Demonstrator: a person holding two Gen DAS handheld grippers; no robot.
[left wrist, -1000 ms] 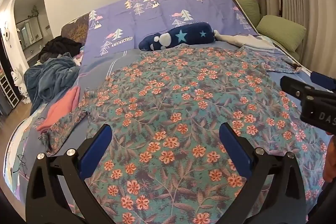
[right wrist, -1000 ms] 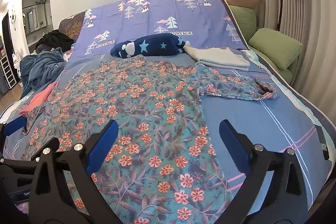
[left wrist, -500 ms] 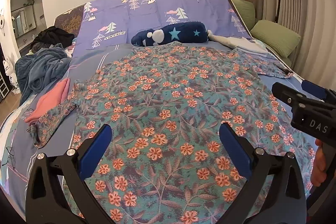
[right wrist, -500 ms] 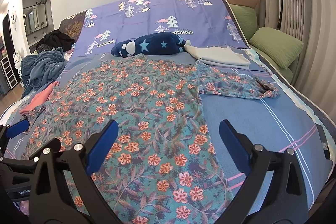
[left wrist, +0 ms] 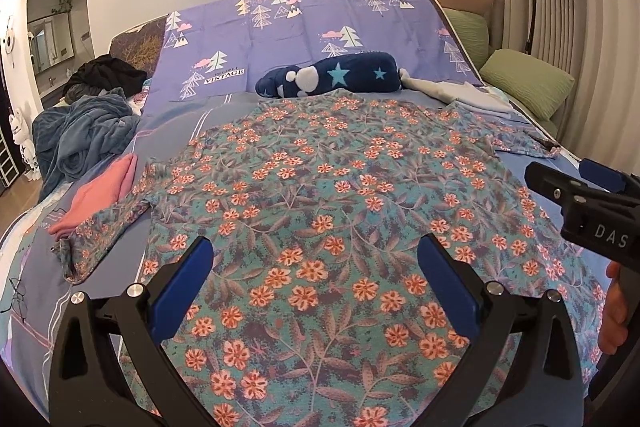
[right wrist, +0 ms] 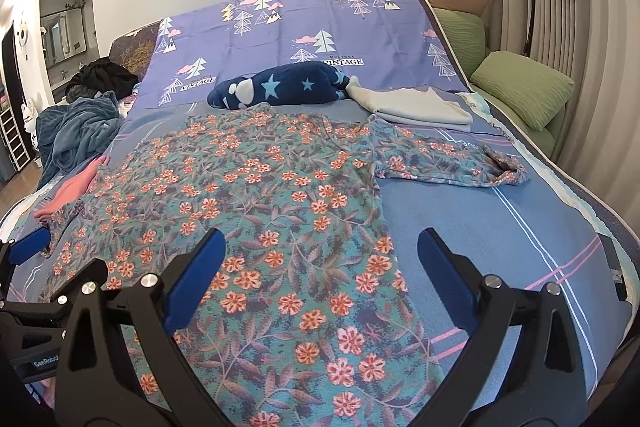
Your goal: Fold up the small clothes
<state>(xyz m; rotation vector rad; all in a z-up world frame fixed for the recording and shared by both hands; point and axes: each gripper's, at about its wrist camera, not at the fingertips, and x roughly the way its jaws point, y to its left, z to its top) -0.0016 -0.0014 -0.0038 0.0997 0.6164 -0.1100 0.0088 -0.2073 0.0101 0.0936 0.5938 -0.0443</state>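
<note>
Floral cotton: the floral top (left wrist: 332,211) lies spread flat across the middle of the frame on the blue bed sheet (right wrist: 480,227), both sleeves out to the sides.
Sleeves: the right sleeve (right wrist: 448,159) stretches toward the right edge of the right wrist view, its cuff rumpled; the left sleeve (left wrist: 104,227) ends beside a pink garment (left wrist: 100,191) at mid left.
Left gripper (left wrist: 316,287): fingers spread wide, hanging over the lower body of the top, pinching nothing.
Right gripper (right wrist: 320,275): also spread wide and empty, poised over the top's right side edge, low in the frame.
Step in hand: by my reckoning the garment is laid out and no fold is made yet; both tools look lined up for a first grasp.
Next move: probably lower each tool to an edge or sleeve, pinch one layer cleanly, and carry it inward without dragging the body.
Clutter: a star-print plush (left wrist: 332,77) and folded white cloth (right wrist: 416,105) sit just beyond the collar, upper centre.
</note>
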